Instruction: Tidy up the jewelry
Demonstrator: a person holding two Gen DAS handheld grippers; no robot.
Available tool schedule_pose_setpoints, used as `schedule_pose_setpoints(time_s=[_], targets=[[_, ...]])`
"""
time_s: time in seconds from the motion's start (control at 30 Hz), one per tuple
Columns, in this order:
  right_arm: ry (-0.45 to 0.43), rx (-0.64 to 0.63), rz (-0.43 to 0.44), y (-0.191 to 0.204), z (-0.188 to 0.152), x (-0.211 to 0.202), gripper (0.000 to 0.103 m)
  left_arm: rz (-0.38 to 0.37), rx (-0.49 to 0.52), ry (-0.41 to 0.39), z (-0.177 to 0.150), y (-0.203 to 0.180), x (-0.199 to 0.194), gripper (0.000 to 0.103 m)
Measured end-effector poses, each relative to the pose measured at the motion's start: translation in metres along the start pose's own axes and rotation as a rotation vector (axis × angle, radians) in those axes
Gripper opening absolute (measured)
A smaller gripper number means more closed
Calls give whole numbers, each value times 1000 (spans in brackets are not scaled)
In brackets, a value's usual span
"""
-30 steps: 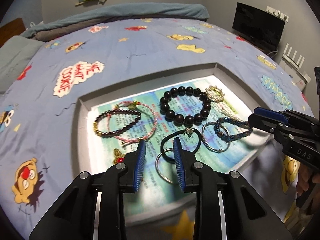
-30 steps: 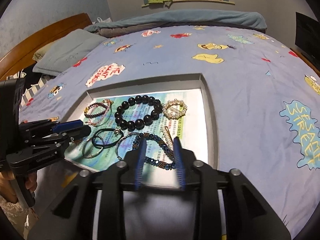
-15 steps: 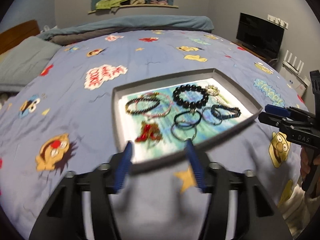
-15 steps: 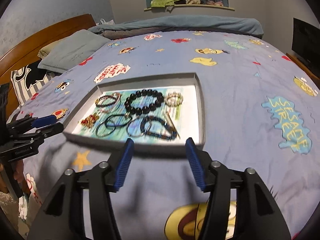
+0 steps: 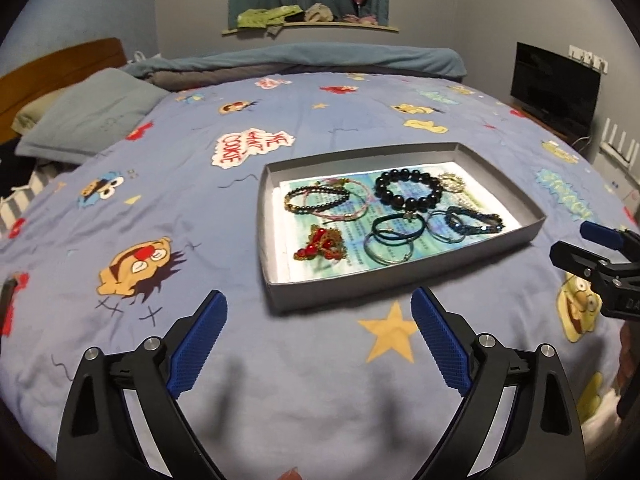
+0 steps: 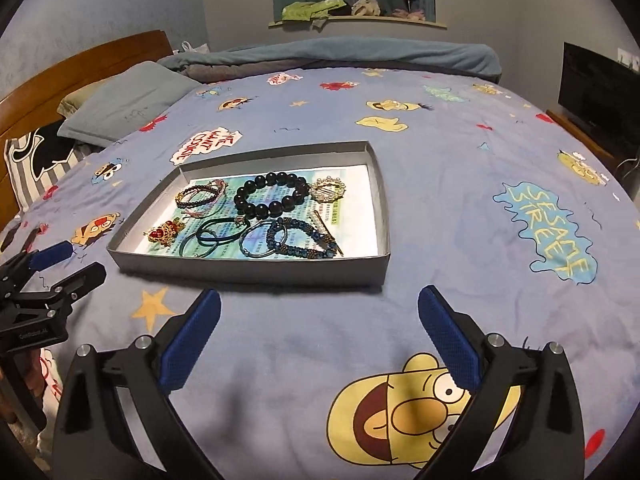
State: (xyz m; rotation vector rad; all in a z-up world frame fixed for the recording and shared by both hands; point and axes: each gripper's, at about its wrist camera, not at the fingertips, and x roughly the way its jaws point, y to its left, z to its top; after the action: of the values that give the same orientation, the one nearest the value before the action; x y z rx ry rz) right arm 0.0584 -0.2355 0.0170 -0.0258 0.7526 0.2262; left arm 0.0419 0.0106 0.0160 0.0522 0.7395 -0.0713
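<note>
The grey tray (image 5: 404, 284) lies on the bed's blue cartoon quilt (image 5: 200, 208), holding all the jewelry: a black bead bracelet (image 5: 409, 192), a red and gold brooch (image 5: 320, 243), thin bangles (image 5: 390, 244), a blue beaded bracelet (image 5: 474, 222), a pearl brooch (image 6: 329, 190) and a pink cord bracelet (image 5: 340, 204). Its low walls stand up all round, and bare quilt spreads wide on every side of it.

A second ago both grippers hung close over the tray with narrow jaws; now the tray sits well ahead of them and the brooch, then half hidden by the left gripper, lies in plain view.

The left gripper (image 5: 318, 344) and right gripper (image 6: 320, 340) both point down at the quilt short of the tray's near wall. Their jaws have just been opening and stand spread wide, with nothing between them.
</note>
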Motion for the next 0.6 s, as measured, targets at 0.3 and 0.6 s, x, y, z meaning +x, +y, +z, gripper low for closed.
schedule_pose_setpoints(time_s=[0.3, 0.6], targets=[[-9, -15, -3, 6, -11, 7, 98, 1, -16, 4, -7, -1, 5, 94], [-18, -2, -6, 2, -11, 4, 98, 7, -16, 11, -9, 0, 6, 94]])
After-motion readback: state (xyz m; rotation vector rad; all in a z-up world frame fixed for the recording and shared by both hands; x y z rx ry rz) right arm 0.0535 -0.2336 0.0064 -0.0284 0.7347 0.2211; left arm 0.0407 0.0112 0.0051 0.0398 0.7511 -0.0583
